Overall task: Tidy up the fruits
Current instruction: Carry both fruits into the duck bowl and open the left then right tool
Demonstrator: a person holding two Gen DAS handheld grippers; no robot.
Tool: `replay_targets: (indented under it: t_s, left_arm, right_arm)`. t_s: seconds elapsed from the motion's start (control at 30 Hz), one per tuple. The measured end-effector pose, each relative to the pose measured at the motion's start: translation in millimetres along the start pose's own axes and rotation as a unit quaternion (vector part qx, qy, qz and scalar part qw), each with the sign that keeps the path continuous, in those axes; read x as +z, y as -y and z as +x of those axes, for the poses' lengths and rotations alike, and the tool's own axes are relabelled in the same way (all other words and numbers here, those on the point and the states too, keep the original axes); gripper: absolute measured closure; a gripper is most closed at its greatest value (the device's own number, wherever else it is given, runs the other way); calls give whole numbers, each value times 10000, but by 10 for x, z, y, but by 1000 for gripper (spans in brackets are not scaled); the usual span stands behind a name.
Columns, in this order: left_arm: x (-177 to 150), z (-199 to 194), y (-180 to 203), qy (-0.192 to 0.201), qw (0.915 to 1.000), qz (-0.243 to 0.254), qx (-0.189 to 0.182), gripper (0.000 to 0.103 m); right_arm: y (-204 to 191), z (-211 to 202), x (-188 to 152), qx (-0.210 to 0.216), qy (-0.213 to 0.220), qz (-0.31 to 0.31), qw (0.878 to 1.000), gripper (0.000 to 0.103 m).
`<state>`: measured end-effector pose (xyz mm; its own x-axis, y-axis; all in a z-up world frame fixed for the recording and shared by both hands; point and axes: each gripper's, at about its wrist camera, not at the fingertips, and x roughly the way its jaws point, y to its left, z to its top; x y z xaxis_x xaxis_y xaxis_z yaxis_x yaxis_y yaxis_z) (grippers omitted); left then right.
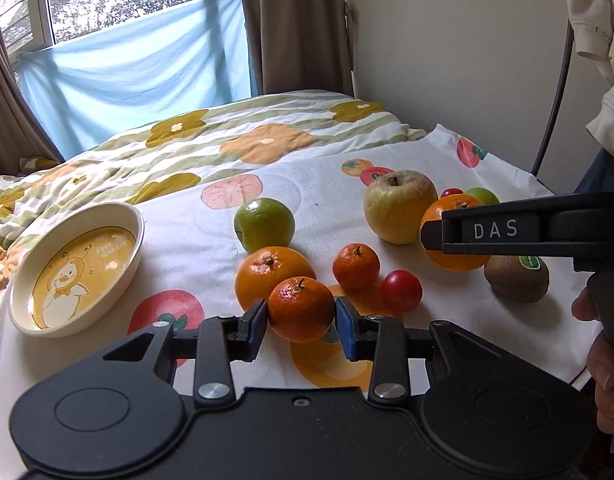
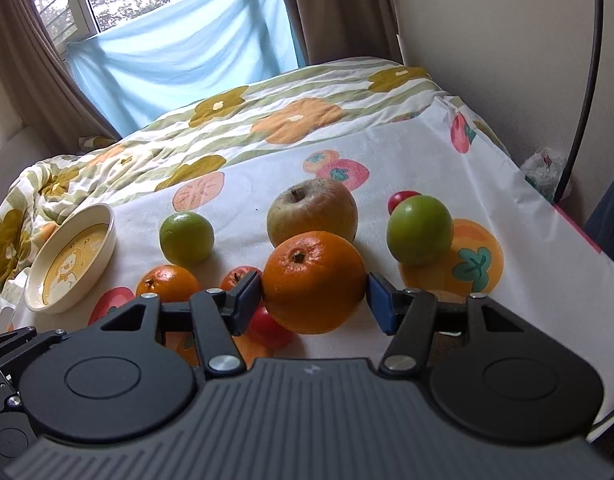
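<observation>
Sitting at the far left of the fruit-printed cloth is a shallow cream dish (image 1: 77,268) with a yellow duck drawn inside, lying well apart from the fruit. Moving right, the left tongs (image 1: 301,316) are pinching a small mandarin (image 1: 301,308), deep orange with a dimpled skin and a short green stem stub, both blue pads touching its sides. Just behind it are lying a larger orange (image 1: 267,272) and a glossy green apple (image 1: 264,224); beside them a second small mandarin (image 1: 356,266) and a smooth red tomato (image 1: 401,290) are resting.

Further right, a big yellow-green apple (image 1: 401,206) (russet-blushed, its stem dimple facing up) is standing against the next orange. The right tongs (image 2: 314,294) are pinching that big orange (image 2: 314,282), bright and pebbled, with a brown stem scar; in the right wrist view the left pad is pressing it and the right pad is sitting at its edge. A fuzzy brown kiwi (image 1: 517,280) with a green sticker is lying at the far right, near a hand (image 1: 605,364) gripping the handle.
</observation>
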<state>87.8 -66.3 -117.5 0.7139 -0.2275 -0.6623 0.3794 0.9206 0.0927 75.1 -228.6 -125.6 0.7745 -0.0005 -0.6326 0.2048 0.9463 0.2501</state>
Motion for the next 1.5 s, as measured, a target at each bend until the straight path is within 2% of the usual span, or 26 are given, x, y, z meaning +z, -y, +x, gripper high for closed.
replay_targets:
  t_s: [0.33, 0.53, 0.7, 0.87, 1.13, 1.5]
  left_arm:
    - [310, -370, -181, 164, 9972, -404, 606, 62]
    - [412, -551, -537, 243, 9915, -784, 1012, 62]
    - [468, -586, -913, 260, 9888, -869, 1188, 62]
    - [502, -538, -1348, 239, 9889, -832, 1209, 62]
    - [522, -270, -2005, 163, 9912, -666, 1135, 62]
    - [465, 434, -2533, -105, 9959, -299, 847, 63]
  right_arm:
    - [-292, -223, 396, 454, 36, -525, 9976, 31]
    - [-654, -277, 574, 837, 70, -1039, 9910, 31]
    - [-1044, -211, 639, 1042, 68, -1169, 9876, 31]
    - [-1512, -68, 656, 1162, 29, -1164, 9864, 31]
    - [-2123, 348, 632, 1072, -37, -968, 9895, 31]
    - [-2542, 1052, 520, 776, -202, -685, 9944, 31]
